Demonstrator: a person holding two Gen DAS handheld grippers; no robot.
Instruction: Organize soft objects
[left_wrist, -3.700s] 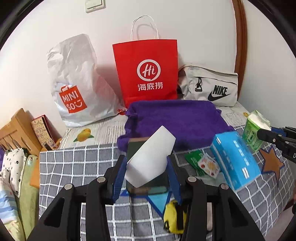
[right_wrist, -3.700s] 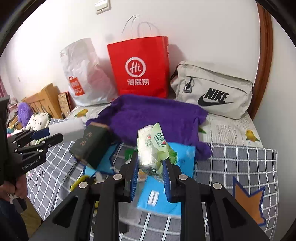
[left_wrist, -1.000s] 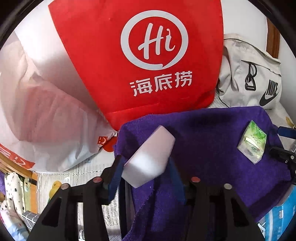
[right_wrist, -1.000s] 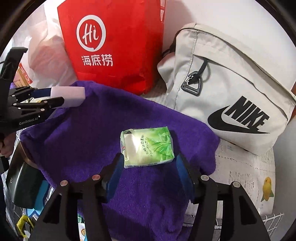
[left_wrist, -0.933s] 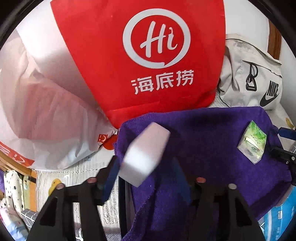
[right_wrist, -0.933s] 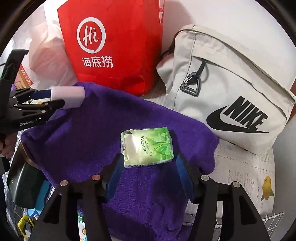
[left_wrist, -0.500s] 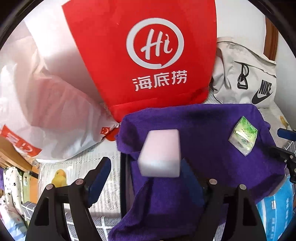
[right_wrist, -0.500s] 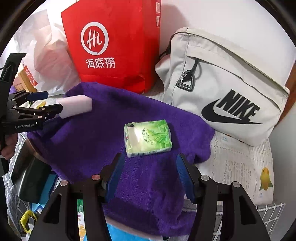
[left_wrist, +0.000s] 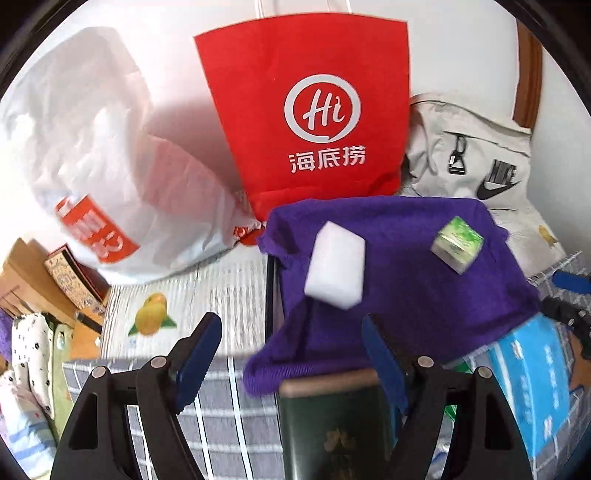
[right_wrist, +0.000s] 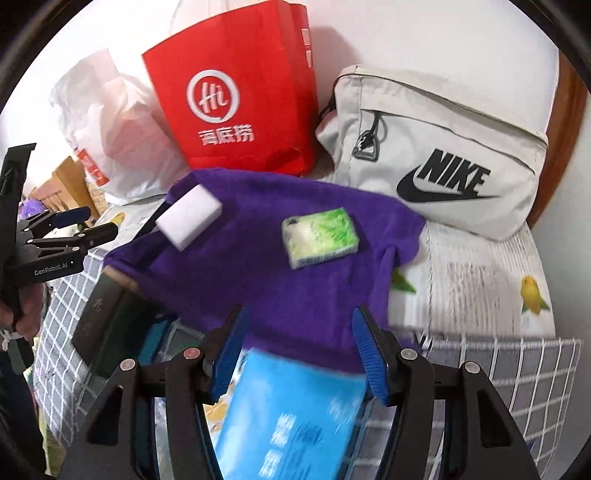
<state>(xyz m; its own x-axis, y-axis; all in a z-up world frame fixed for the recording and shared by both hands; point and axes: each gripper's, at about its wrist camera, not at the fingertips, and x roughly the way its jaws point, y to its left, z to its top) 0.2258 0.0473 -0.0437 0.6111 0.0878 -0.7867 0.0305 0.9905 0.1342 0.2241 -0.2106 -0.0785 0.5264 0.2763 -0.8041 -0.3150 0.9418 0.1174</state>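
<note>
Purple fuzzy towel (right_wrist: 295, 280) now carries two soft things: the white foam sponge block (left_wrist: 335, 265) and the green tissue pack (right_wrist: 320, 236), lying apart. Both the left gripper (left_wrist: 291, 349) and the right gripper (right_wrist: 297, 349) stand spread and hold nothing. The blue tissue box (right_wrist: 291, 421) seems still left to sort.

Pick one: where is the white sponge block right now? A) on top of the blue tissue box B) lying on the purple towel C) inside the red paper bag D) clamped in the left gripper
B: the white sponge block lies on the purple towel, clear of the left gripper, whose jaws stand apart with nothing between them; the right wrist view shows the same.
</note>
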